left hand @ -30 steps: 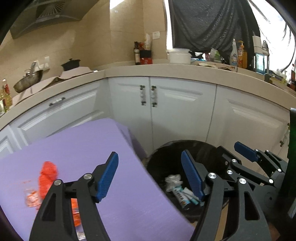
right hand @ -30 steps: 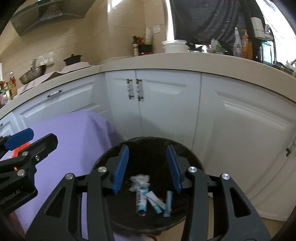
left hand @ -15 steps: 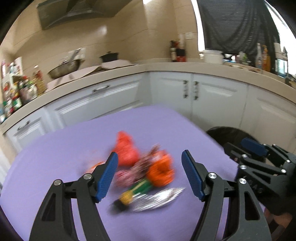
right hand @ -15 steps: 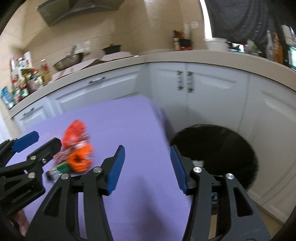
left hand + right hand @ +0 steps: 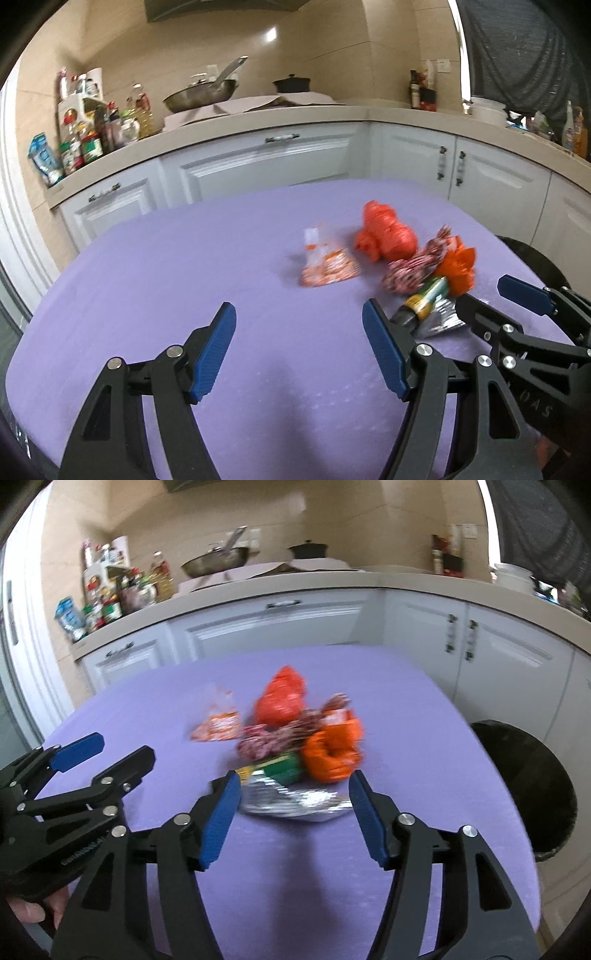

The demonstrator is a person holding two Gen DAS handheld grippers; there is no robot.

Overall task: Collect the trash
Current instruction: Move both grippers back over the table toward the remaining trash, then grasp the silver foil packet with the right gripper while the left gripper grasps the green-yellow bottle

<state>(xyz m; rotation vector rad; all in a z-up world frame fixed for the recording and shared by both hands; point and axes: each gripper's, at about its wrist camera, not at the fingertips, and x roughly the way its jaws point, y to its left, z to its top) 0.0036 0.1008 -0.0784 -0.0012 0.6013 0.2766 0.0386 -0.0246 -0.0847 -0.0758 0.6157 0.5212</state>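
Both grippers tilt down over the purple table [image 5: 147, 266], side by side. The left gripper [image 5: 299, 347] stands wide open over bare cloth, holding nothing. The right gripper [image 5: 291, 812] is opening, empty, its blue pads either side of the silver wrapper [image 5: 295, 797] at the near edge of the trash pile [image 5: 291, 731]. The black bin [image 5: 532, 786] stands right of the table

Both views swung from bin [image 5: 524, 790] to trash pile [image 5: 295, 738], right jaws opening

Two wrist views, shared table [image 5: 147, 266]
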